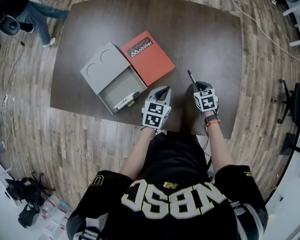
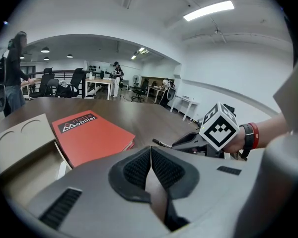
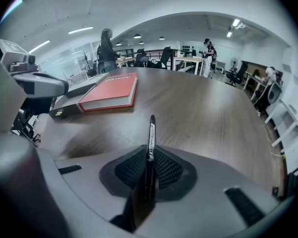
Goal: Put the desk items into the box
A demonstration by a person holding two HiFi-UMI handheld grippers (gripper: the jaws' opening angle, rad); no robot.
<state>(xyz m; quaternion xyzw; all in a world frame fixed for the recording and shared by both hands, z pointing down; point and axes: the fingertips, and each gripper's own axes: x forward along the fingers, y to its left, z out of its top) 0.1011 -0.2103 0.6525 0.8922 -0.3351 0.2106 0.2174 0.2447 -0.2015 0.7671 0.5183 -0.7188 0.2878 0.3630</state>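
A black pen (image 3: 151, 138) with white print stands between the pads of my right gripper (image 3: 149, 165), which is shut on it. In the head view the pen (image 1: 191, 77) sticks out past that gripper (image 1: 199, 87) over the dark table, near the front right. My left gripper (image 1: 160, 95) hangs beside the grey box (image 1: 110, 86), shut with its pads (image 2: 139, 167) touching and nothing between them. The box is open, with a white marker (image 1: 126, 102) lying in it. A red book (image 1: 147, 57) lies next to the box.
The box's grey lid (image 1: 102, 66), with two round marks, lies against the box's far side. The table's front edge (image 1: 190, 130) is close to both grippers. A person (image 1: 32, 11) sits beyond the table's far left corner. Office chairs stand at the right.
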